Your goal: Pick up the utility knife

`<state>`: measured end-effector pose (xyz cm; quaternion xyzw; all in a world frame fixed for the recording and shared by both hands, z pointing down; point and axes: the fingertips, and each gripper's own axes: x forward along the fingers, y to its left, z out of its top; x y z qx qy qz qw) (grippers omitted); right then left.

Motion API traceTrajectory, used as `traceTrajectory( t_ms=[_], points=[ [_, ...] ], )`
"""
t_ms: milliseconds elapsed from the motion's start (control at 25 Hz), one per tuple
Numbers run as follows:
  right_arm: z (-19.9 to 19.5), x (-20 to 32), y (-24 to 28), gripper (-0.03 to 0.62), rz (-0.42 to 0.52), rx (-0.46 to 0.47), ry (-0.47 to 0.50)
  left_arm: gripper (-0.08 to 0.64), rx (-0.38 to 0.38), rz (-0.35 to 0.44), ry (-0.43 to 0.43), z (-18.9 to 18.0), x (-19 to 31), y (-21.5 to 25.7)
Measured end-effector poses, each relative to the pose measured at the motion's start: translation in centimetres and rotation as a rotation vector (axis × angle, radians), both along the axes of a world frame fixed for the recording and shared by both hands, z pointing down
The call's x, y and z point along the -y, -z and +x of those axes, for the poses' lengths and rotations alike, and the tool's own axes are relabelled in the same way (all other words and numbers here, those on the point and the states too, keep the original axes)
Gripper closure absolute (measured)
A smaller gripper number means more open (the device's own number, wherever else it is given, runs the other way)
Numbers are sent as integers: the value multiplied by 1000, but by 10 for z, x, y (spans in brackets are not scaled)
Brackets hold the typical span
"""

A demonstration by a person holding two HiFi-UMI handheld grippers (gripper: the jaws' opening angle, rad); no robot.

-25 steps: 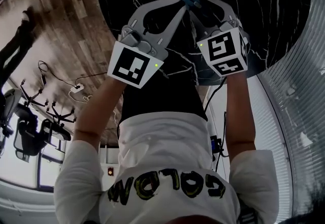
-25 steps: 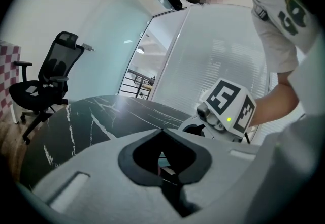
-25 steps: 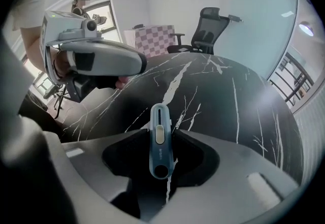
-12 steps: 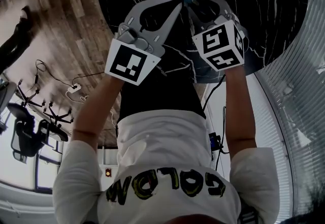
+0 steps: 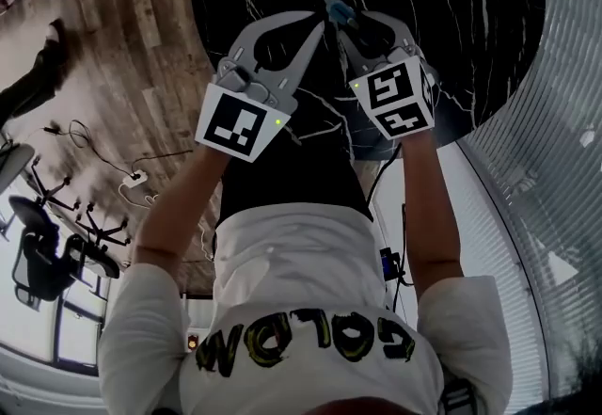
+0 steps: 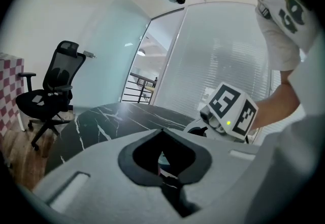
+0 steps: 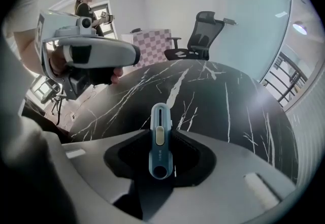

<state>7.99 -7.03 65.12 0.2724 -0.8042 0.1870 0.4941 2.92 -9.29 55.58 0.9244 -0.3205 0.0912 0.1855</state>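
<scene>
Right gripper (image 7: 160, 134) is clamped on the blue utility knife (image 7: 159, 139), pads pressing both its sides. The knife's slider faces the camera and its body runs out along the jaws, over the black marble tabletop (image 7: 228, 96). Whether it touches the tabletop is unclear. Left gripper (image 6: 162, 130) has its jaws closed tip to tip with nothing held, also over the tabletop. An office chair (image 7: 203, 35) stands past the tabletop's far edge. Wood floor (image 5: 132, 37) lies beside the tabletop.
</scene>
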Motion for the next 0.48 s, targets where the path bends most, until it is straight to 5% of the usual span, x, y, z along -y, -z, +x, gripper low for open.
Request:
traceTrajectory(
  t_ms=[480],
  points=[
    [2,9,110,462,182,148,-100,555,-27,87,59,0,-3,82]
  ],
)
